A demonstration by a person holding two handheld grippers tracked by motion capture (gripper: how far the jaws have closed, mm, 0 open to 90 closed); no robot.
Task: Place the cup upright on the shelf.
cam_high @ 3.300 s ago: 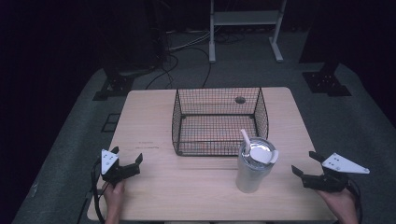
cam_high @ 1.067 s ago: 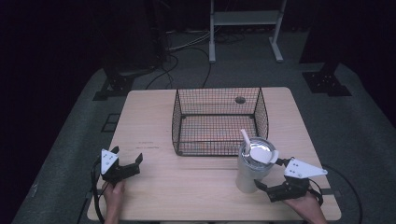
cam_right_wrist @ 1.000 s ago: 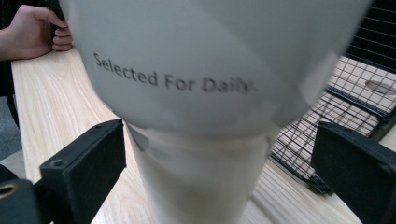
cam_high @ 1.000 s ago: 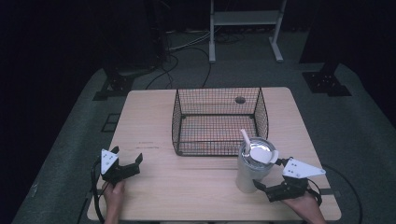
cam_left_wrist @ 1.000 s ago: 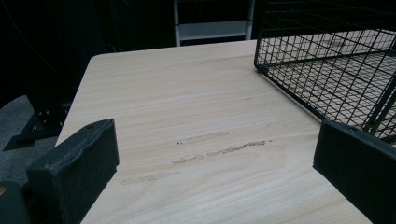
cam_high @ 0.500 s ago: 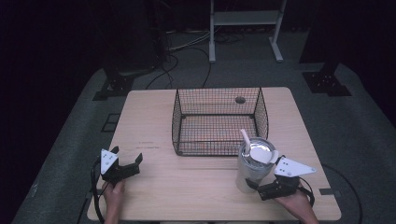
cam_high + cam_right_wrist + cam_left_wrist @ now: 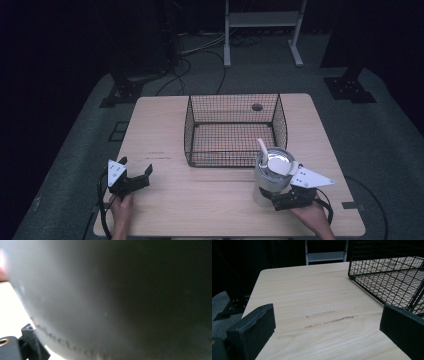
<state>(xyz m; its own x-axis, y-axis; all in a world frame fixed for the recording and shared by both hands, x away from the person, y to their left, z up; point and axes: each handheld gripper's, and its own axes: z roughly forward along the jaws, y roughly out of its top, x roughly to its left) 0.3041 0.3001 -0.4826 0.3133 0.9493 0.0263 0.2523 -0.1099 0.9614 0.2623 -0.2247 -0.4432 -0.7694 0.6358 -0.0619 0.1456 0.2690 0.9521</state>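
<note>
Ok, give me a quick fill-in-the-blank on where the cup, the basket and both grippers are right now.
1. The cup stands on the table, just outside the ____.
2. The ____ gripper is down at the cup's base.
3. The left gripper has its jaws ____, with nothing between them.
4. A white ____ sticks up from the cup's lid.

Missing words: basket; right; open; straw
</note>
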